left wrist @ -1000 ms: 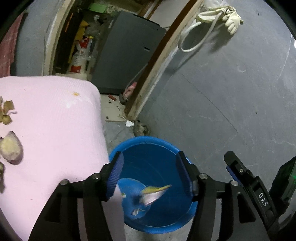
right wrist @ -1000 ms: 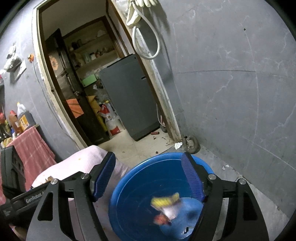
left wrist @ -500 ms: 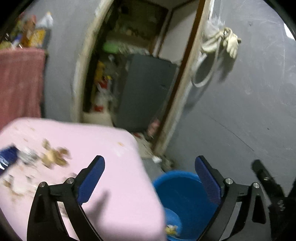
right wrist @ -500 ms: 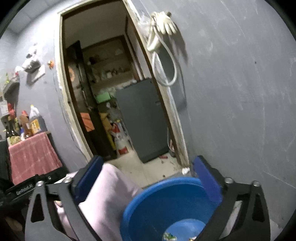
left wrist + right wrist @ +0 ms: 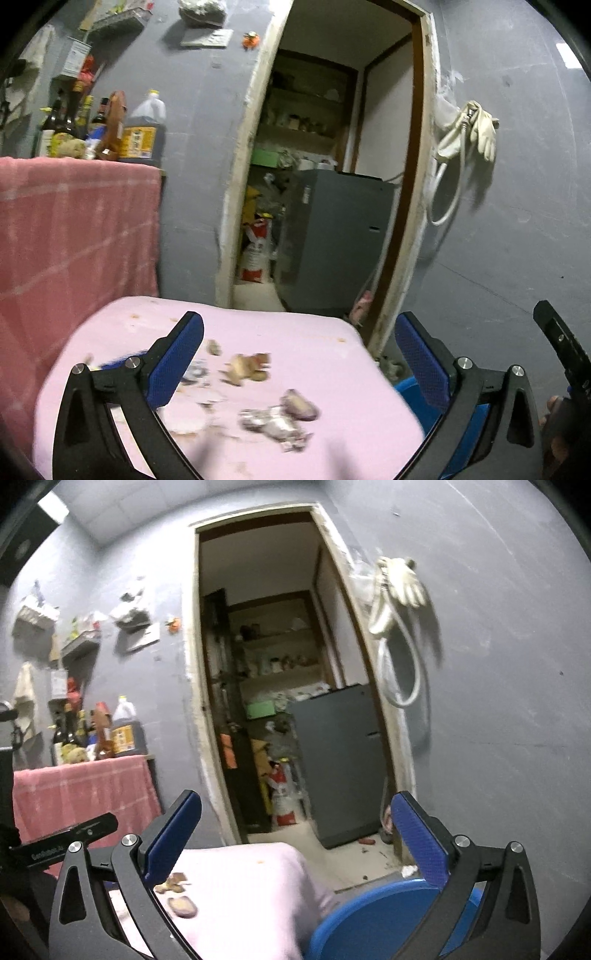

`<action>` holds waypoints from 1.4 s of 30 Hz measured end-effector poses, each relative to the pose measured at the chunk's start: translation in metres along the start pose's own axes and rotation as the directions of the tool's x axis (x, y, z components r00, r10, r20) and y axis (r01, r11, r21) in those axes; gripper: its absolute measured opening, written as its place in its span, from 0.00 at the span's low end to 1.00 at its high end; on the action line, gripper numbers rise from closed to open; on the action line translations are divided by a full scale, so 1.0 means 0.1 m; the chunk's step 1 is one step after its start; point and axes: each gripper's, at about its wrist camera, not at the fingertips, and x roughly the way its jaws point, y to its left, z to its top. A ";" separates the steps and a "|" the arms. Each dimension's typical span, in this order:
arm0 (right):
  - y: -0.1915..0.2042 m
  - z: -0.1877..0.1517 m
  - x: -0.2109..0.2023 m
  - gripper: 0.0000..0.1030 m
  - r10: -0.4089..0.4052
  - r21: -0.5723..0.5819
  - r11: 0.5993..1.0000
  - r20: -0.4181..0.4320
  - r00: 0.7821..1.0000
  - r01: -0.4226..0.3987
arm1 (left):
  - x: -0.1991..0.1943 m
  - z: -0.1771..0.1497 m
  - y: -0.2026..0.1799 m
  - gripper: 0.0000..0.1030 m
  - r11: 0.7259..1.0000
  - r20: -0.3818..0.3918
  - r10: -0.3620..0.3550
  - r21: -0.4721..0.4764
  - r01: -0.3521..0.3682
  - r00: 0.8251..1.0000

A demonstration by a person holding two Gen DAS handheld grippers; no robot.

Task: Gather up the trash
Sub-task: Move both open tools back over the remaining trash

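Left claw [image 5: 299,354] opening, right claw [image 5: 295,834] wide, both empty.

Blue tub [image 5: 369,915]: cut off by the lower frame edge and partly masked by the right gripper's [image 5: 295,845] finger, its inside out of sight; in the left wrist view only a sliver [image 5: 410,398] shows past the pink table [image 5: 325,354]. Scraps [image 5: 273,421] on the table are motion-blurred, so what they are cannot be told. Bottle [image 5: 142,125] labels are too small to read.
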 end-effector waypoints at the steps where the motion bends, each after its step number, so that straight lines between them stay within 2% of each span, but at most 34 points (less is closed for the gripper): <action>1: 0.08 -0.01 0.02 1.00 0.016 -0.014 1.000 0.002 1.000 -0.016 | -0.04 0.01 0.05 0.98 1.000 0.004 0.009 0.001 -0.009 1.000; 10: 0.53 -0.13 0.17 1.00 0.113 -0.075 0.990 -0.037 0.993 -0.115 | -0.28 -0.01 0.53 0.98 0.996 0.029 0.090 0.012 -0.090 0.996; 16: 0.80 -0.26 0.30 1.00 0.176 -0.105 0.977 -0.097 0.980 -0.186 | -0.36 -0.12 0.85 0.98 0.987 0.011 0.158 0.001 -0.158 0.987; 23: 1.04 -0.46 0.44 1.00 0.223 -0.119 0.961 -0.190 0.956 -0.248 | -0.36 -0.31 1.26 0.98 0.976 -0.045 0.219 -0.005 -0.219 0.975; 29: 1.20 -0.61 0.57 1.00 0.240 -0.121 0.951 -0.283 0.929 -0.283 | -0.23 -0.42 1.52 0.98 0.974 -0.128 0.226 0.002 -0.227 0.966; 35: 1.31 -0.76 0.75 1.00 0.238 -0.106 0.946 -0.411 0.880 -0.306 | -0.03 -0.45 1.73 0.98 0.979 -0.230 0.194 -0.023 -0.204 0.954; 37: 1.33 -0.82 0.84 1.00 0.233 -0.095 0.945 -0.470 0.851 -0.312 | 0.05 -0.46 1.77 0.98 0.979 -0.263 0.186 -0.027 -0.200 0.947; 42: 1.38 -0.93 0.94 1.00 0.239 -0.090 0.936 -0.547 0.802 -0.340 | 0.16 -0.47 1.77 0.98 0.985 -0.298 0.160 -0.013 -0.172 0.941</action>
